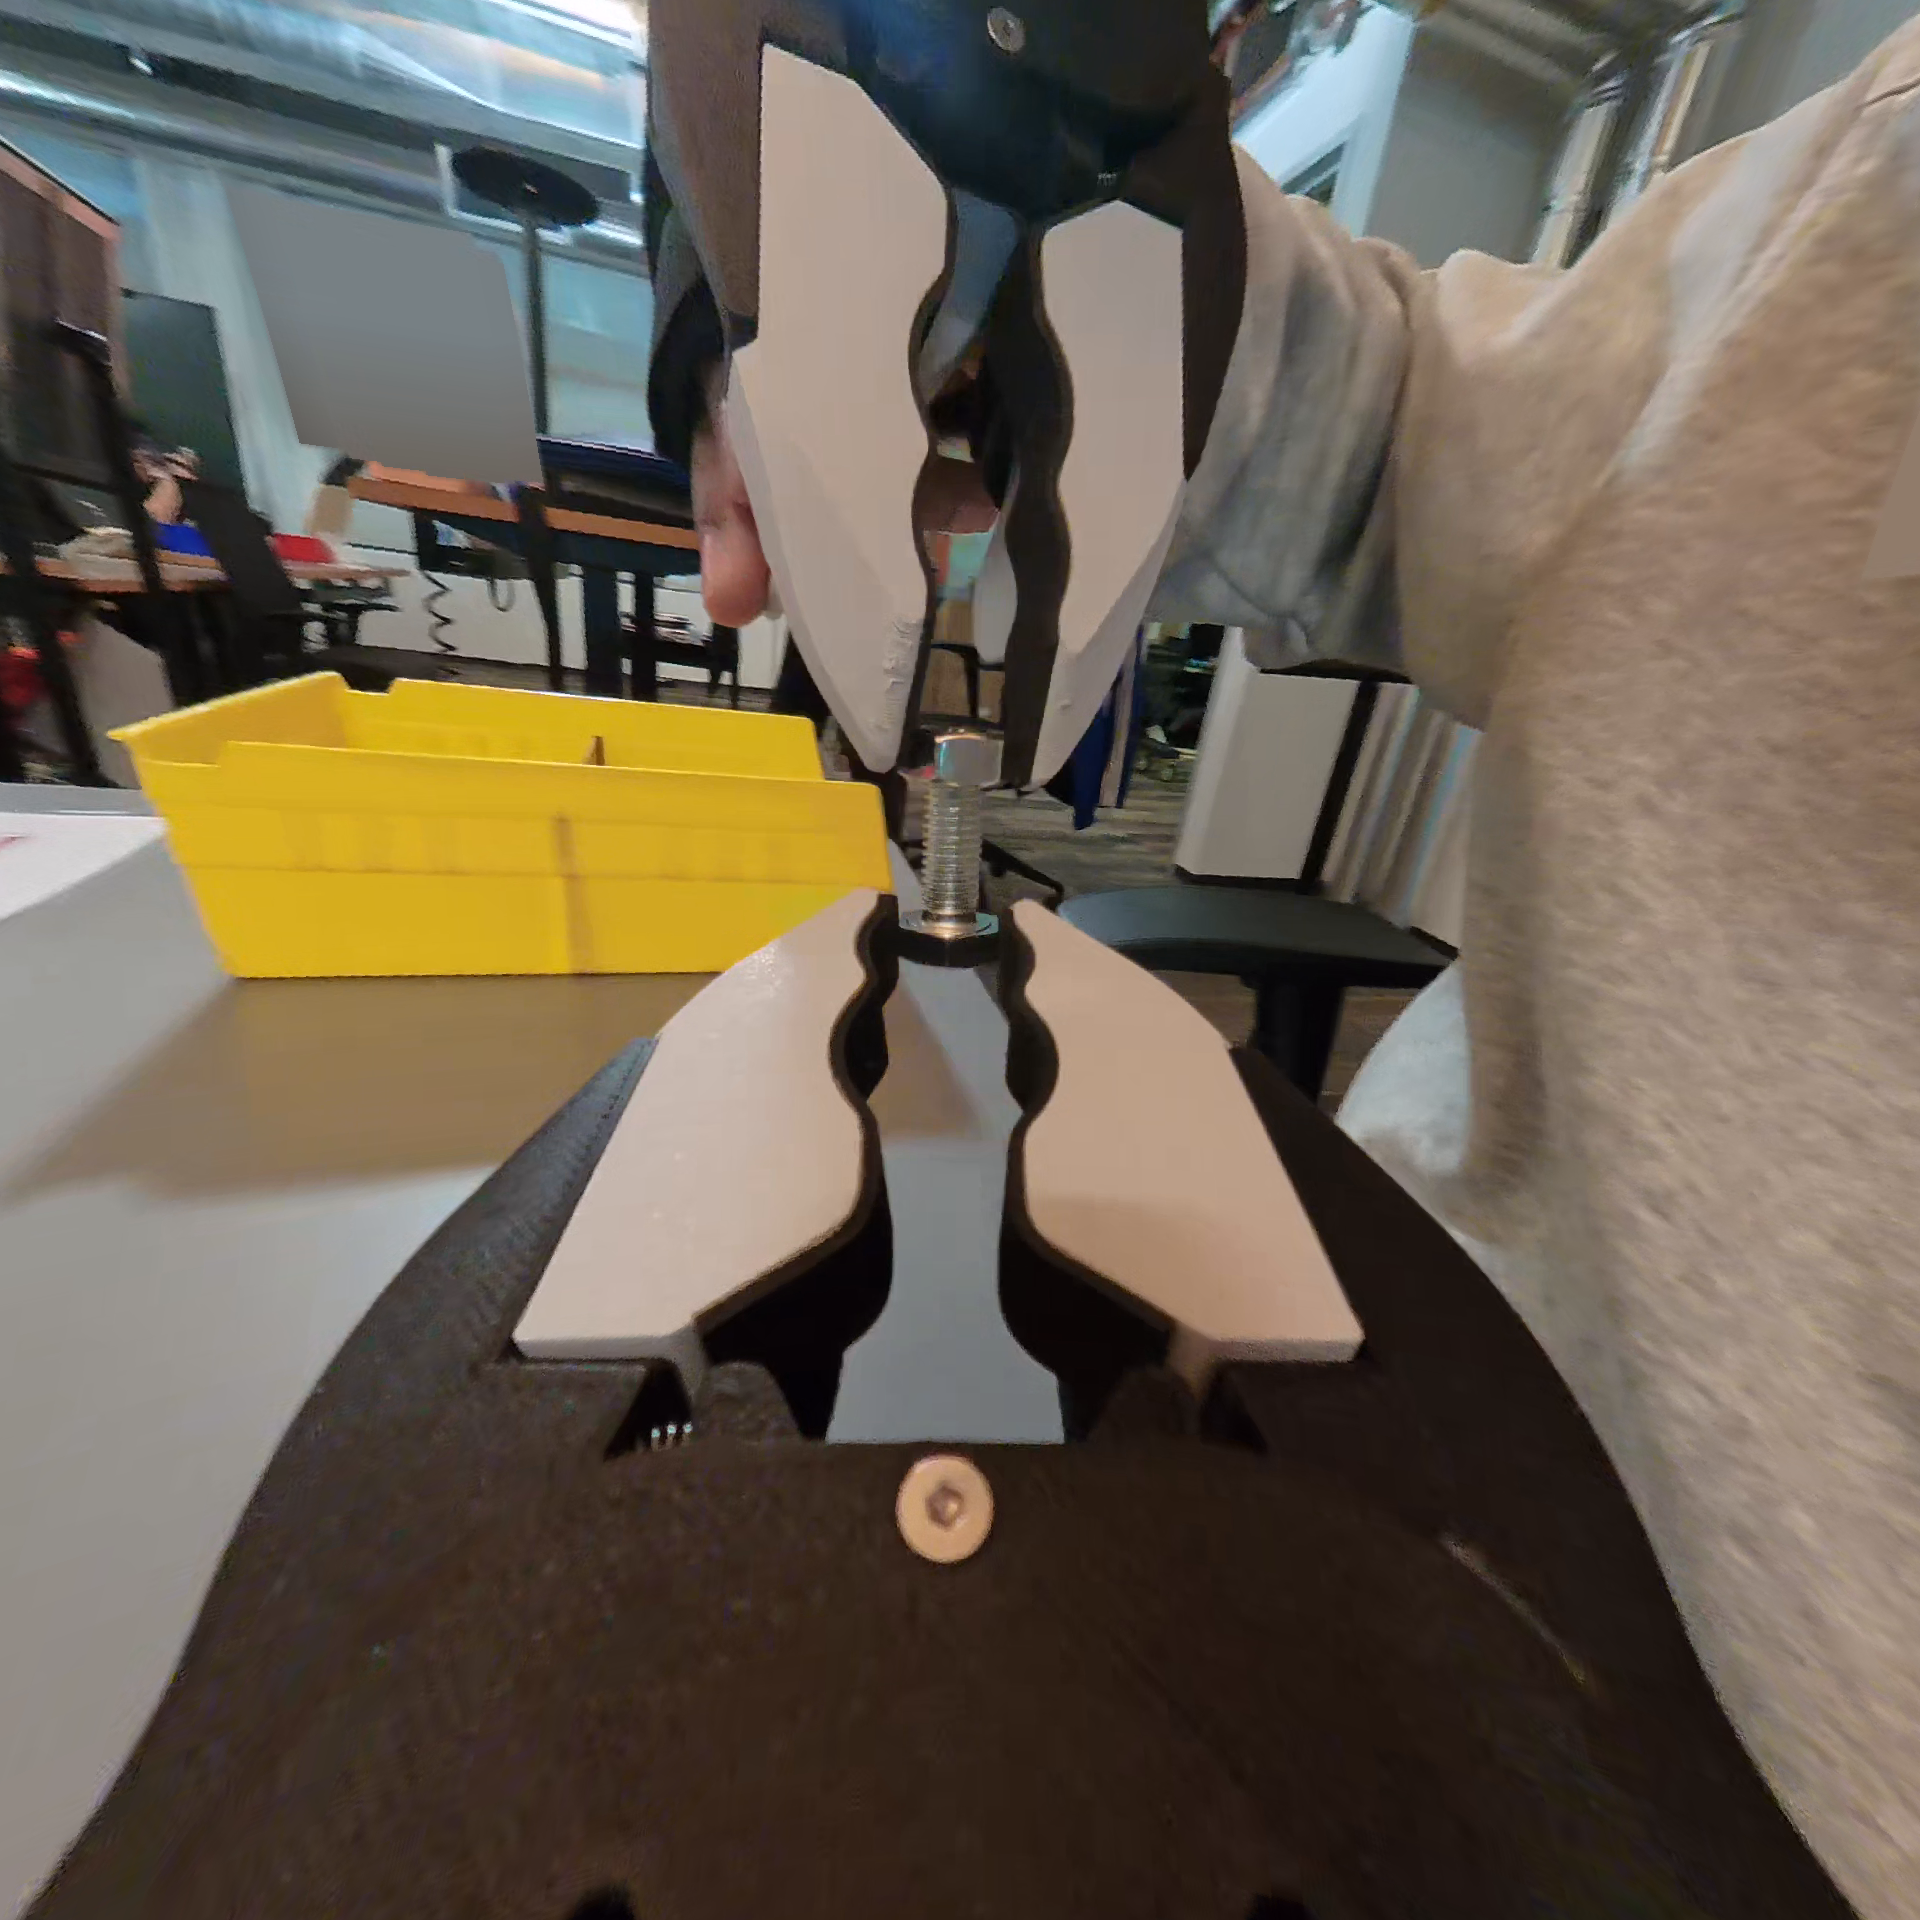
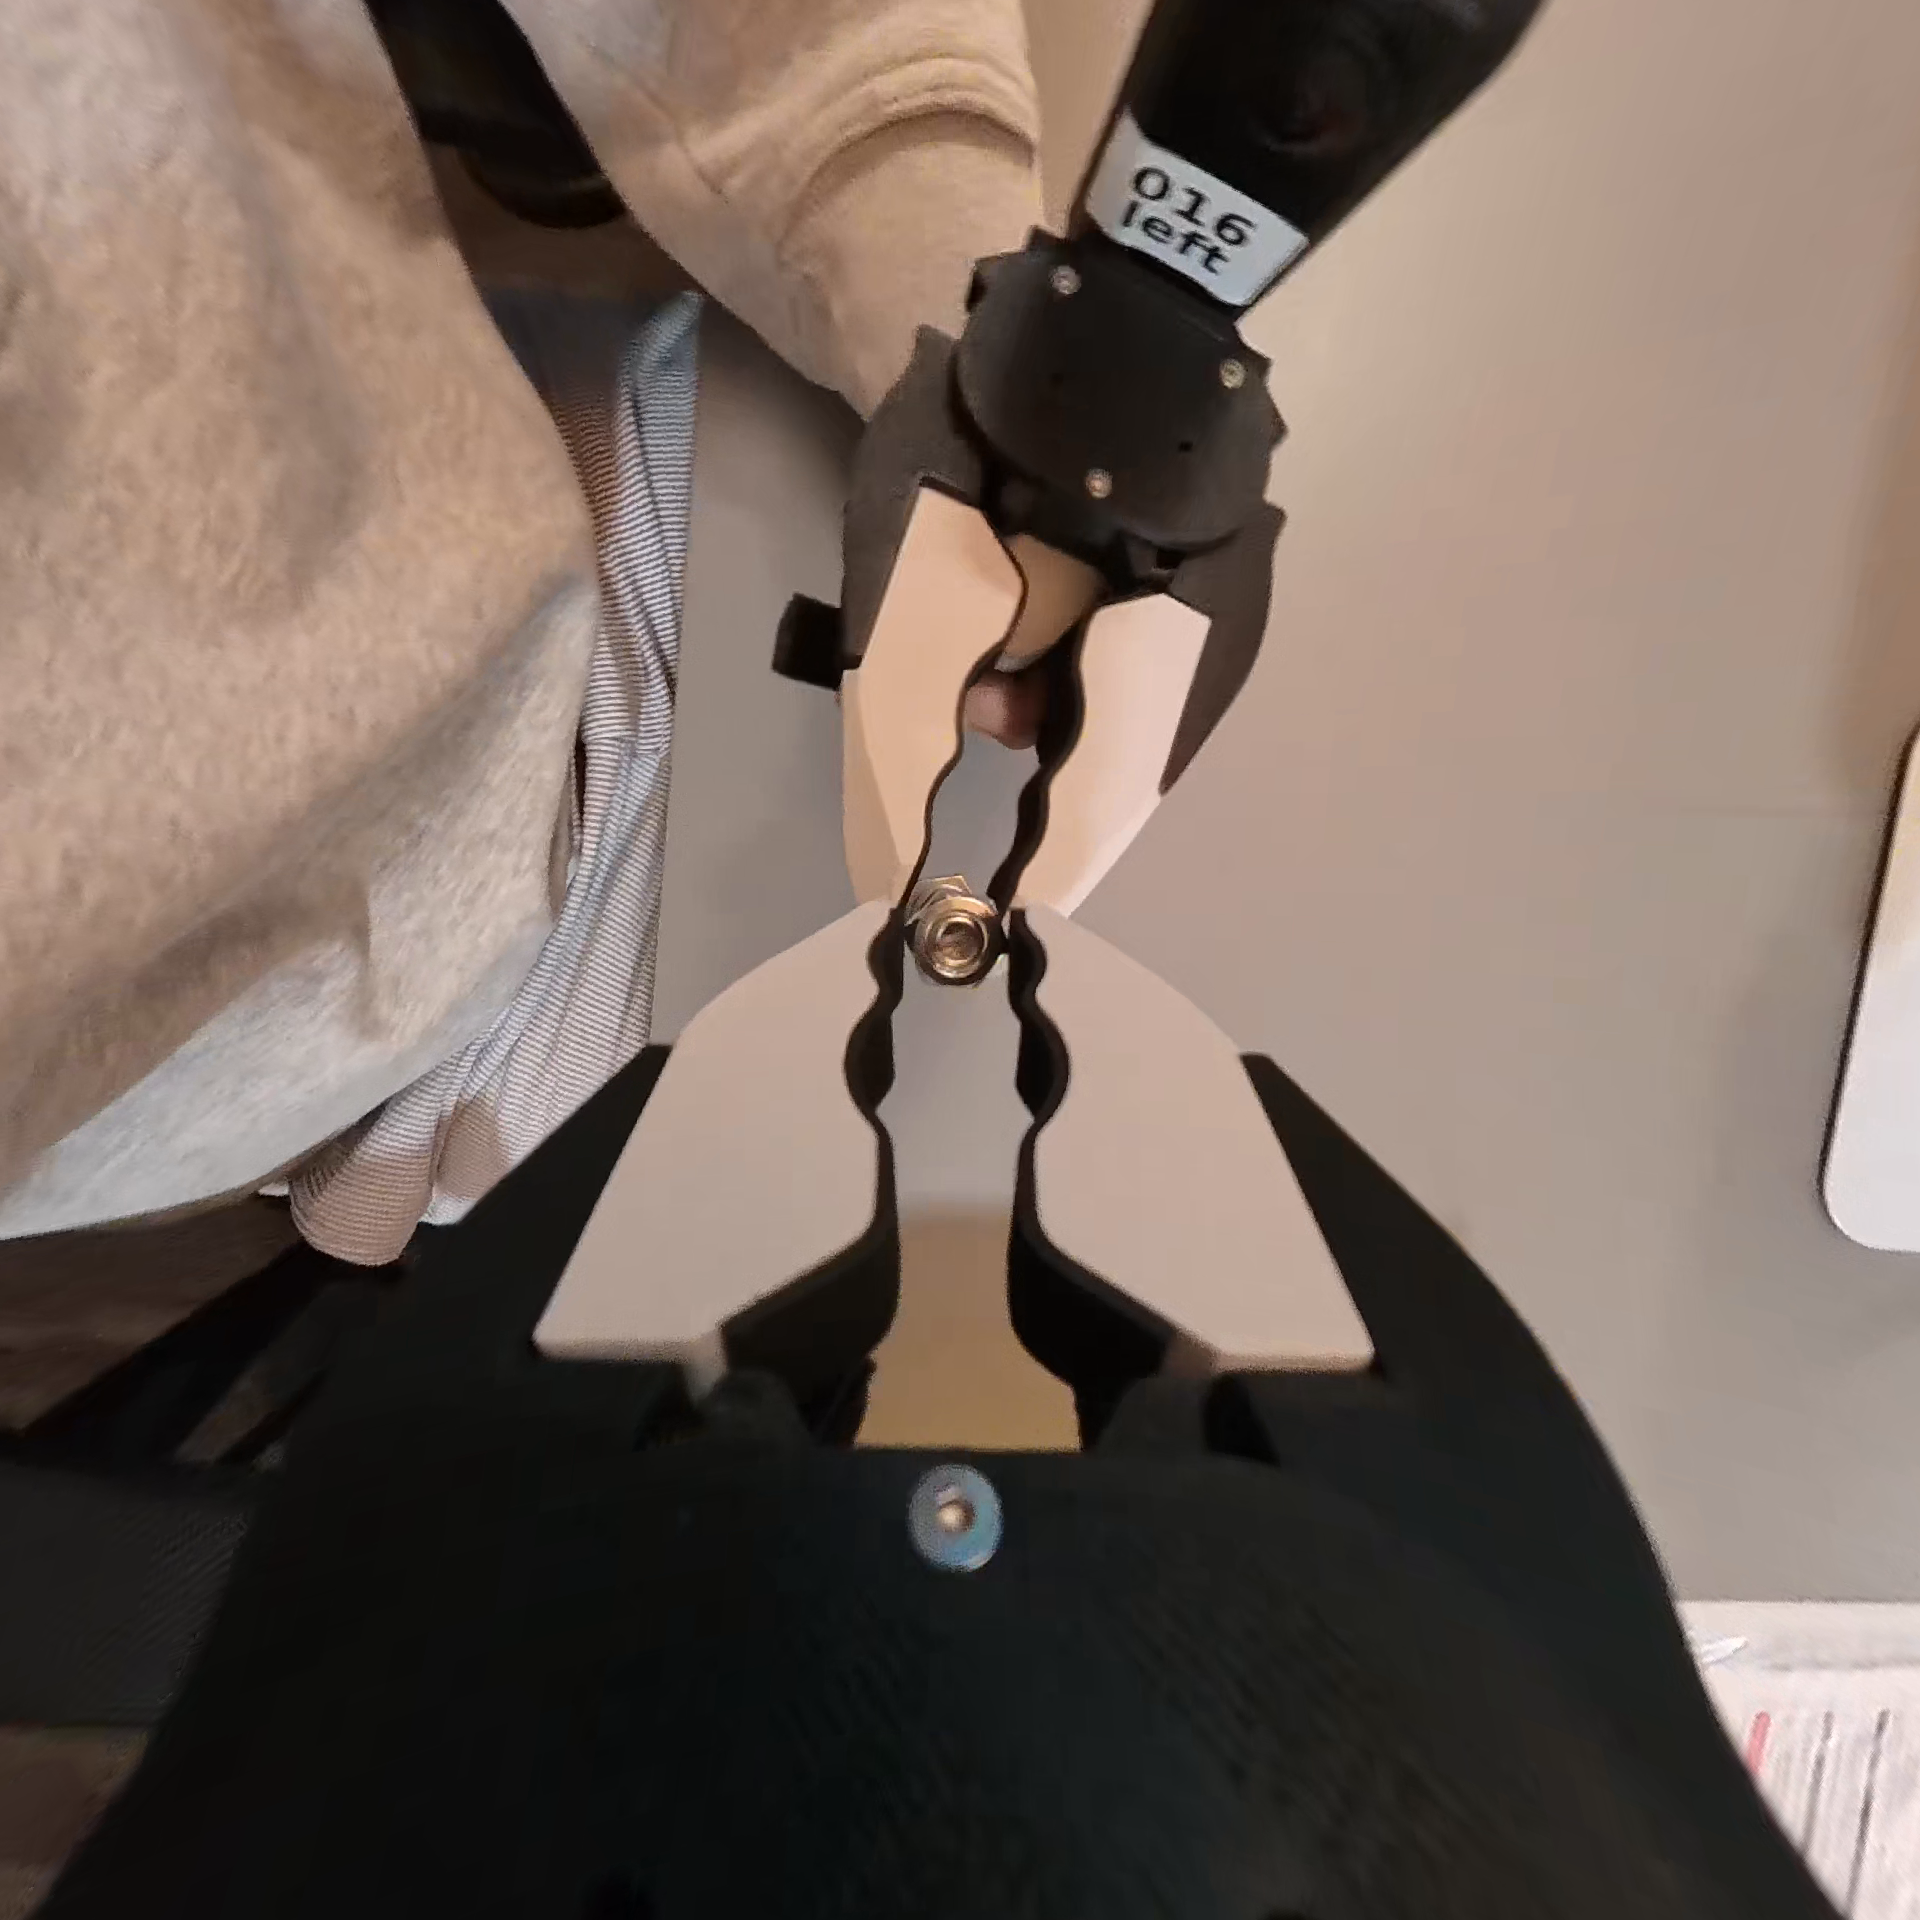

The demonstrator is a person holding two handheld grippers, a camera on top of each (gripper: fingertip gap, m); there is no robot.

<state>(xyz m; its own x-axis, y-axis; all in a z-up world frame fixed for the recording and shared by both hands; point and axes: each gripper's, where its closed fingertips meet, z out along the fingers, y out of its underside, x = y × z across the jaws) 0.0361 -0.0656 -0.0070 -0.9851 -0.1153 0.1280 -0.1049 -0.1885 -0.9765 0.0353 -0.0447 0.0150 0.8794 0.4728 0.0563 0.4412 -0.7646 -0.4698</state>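
Observation:
A silver hex bolt (image 1: 951, 831) stands upright above the table edge, between my two grippers. My left gripper (image 1: 945, 925) is shut on a black nut (image 1: 940, 948) with a silver washer at the bolt's lower end. My right gripper (image 1: 964, 767) comes down from above and is shut on the bolt's hex head. In the right wrist view I look straight down on the bolt head (image 2: 954, 945) between my right gripper's (image 2: 954, 940) tips. The left gripper (image 2: 951, 891) reaches in from the top and pinches the nut (image 2: 933, 891) just beneath. A person's beige sleeve fills the side of both views.
A yellow divided bin (image 1: 499, 852) sits on the grey table (image 1: 156, 1091) to the left. A black chair seat (image 1: 1247, 935) lies beyond the table edge. A white rounded object (image 2: 1881, 1039) and printed papers (image 2: 1818, 1714) lie at the right. Desks and people are far behind.

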